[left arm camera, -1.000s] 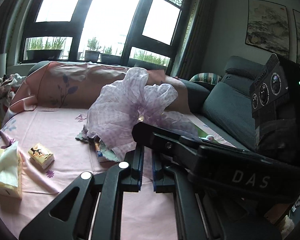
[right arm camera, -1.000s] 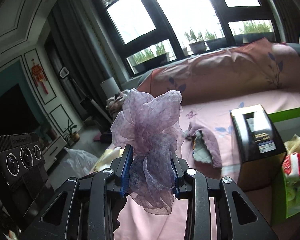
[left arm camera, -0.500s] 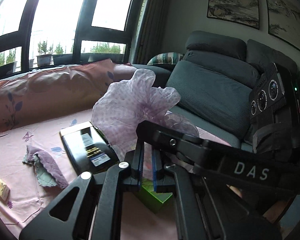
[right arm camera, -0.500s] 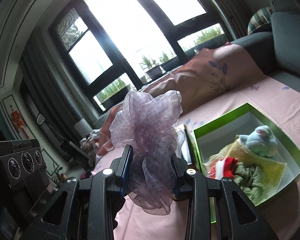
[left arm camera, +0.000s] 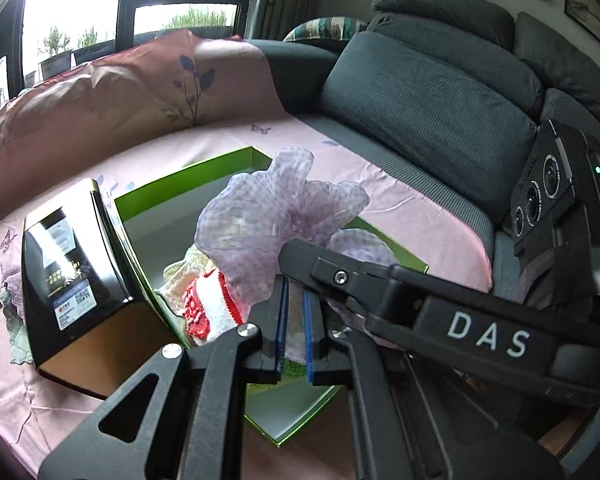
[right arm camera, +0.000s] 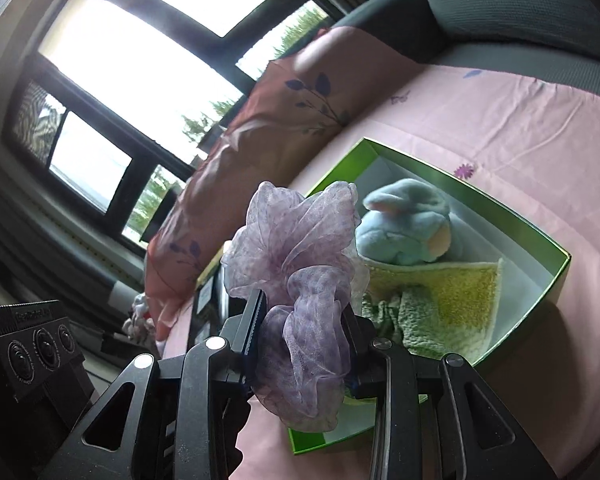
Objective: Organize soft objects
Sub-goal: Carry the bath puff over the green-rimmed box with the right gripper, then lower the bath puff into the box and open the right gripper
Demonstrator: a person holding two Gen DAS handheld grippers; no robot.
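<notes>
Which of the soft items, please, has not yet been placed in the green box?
The purple organza scrunchie, clamped in the right gripper; the blue plush bunny and towels already lie in the green box.

Sheer lilac scrunchie (right arm camera: 300,280) aloft over green box (right arm camera: 556,276), plush inside

Your right gripper (right arm camera: 302,320) holds the sheer lilac organza bow (right arm camera: 300,256) between its fingers, above the near end of the green open cardboard box (right arm camera: 556,276). Inside that box, beyond the right gripper, the pale blue plush rabbit (right arm camera: 404,228) lies on the yellow-green terry towel (right arm camera: 460,292). Your left gripper (left arm camera: 294,330) sits just below the bow (left arm camera: 268,220), over the same box (left arm camera: 180,184); the red-and-white knitted piece (left arm camera: 208,304) lies in the box just left of it. Further left, the glossy black rectangular carton (left arm camera: 68,276) stands touching the box's side, on the pink floral sheet (left arm camera: 400,208).
</notes>
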